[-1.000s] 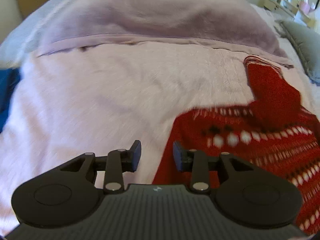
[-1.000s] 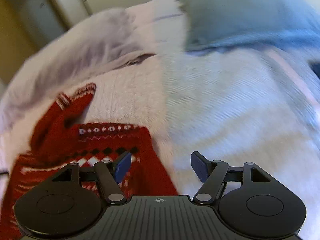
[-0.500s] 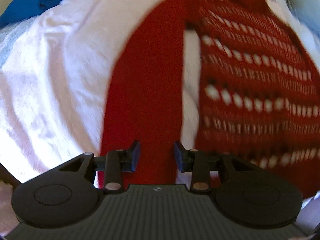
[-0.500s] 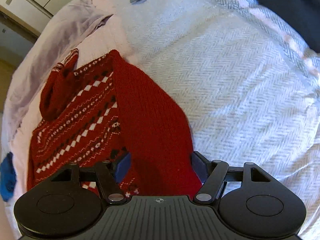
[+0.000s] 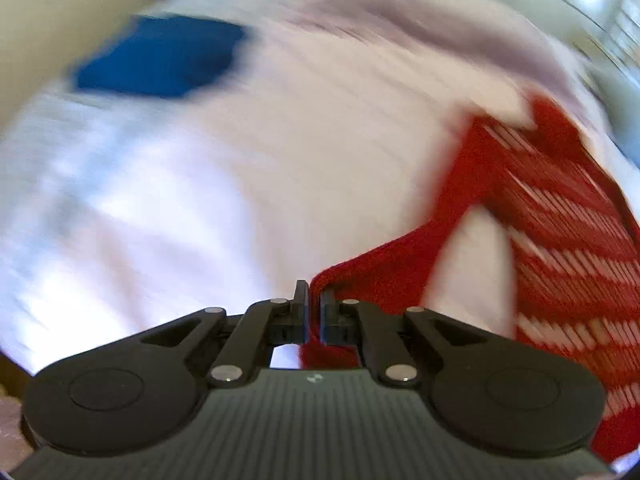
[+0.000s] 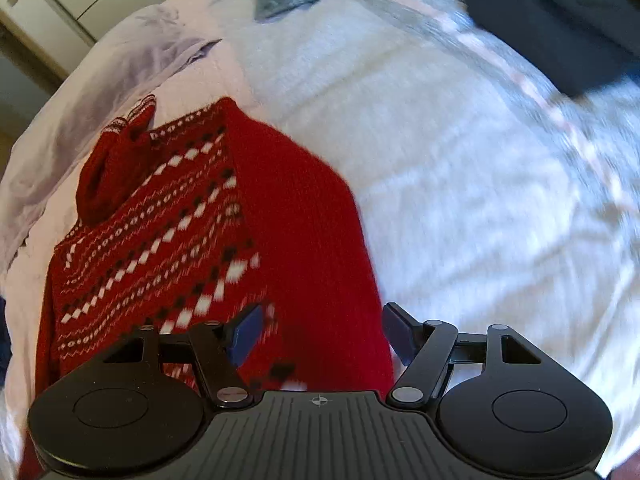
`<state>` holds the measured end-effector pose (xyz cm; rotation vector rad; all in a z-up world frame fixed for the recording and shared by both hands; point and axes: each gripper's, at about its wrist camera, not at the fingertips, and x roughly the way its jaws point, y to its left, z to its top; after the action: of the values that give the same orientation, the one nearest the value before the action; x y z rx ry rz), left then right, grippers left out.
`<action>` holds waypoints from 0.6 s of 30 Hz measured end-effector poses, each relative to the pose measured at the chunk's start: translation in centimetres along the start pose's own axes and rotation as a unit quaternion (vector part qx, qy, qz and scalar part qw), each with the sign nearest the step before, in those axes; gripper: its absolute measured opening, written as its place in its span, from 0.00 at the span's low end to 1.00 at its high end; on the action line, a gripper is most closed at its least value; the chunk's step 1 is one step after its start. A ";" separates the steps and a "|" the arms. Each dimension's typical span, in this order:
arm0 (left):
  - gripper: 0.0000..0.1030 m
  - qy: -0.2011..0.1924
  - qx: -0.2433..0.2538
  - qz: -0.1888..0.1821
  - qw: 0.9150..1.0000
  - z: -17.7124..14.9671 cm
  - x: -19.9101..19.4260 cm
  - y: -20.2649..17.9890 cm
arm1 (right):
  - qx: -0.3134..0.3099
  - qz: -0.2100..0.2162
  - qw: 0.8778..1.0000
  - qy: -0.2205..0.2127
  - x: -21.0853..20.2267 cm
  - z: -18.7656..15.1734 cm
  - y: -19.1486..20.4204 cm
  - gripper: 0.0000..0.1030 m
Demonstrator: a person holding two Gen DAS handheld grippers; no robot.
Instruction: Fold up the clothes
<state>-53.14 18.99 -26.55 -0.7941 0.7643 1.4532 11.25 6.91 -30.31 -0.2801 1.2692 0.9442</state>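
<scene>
Since the frame half a second back, my left gripper [image 5: 314, 308] has closed from well apart onto the plain red sleeve [image 5: 384, 268] of the red knitted sweater with white and black diamond bands [image 6: 168, 224], and that view now smears with motion; the sleeve, which lay straight ahead of the jaws, now runs taut from the pads toward the sweater body at the right. A blue folded cloth [image 5: 160, 56] has come into view far up left on the bed.

Left jaws: together, with a thin ridge of red knit pinched between them. Right gripper [image 6: 320, 330]: jaws apart, nothing held, hovering over the plain red sleeve [image 6: 312, 240] on the sweater's right side.

The sweater lies face up on the pale pink and white bedspread [image 6: 480, 200], collar toward the far lilac blanket [image 6: 120, 64].

Step in hand, as I judge it: folding the sleeves inward, left sleeve lifted first.

Next move calls for: carrying the pinched sleeve across the patterned front, laying it flat without dragging the body askew, then releasing. The right should close on its sleeve low near the cuff. Knit stretches, so I keep the pull gentle.
</scene>
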 end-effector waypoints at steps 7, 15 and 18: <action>0.10 -0.017 -0.081 0.153 0.985 4.7 1.0 9.4 | -0.027 -0.019 0.999 -0.009 -3.9 -4.9 1.3 0.67; 0.10 0.076 -0.082 0.003 0.994 -2.7 0.9 1.5 | -0.081 -0.037 0.996 -0.008 -8.3 -9.4 -0.6 0.67; 0.10 0.110 -0.074 -0.057 0.990 -6.0 0.7 -3.6 | -0.136 -0.033 0.990 0.002 -8.8 -11.5 -0.8 0.67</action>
<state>-49.42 14.50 -30.39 -1.1076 0.7682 1.3439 3.99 -5.05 -26.39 -0.5332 1.1267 1.0596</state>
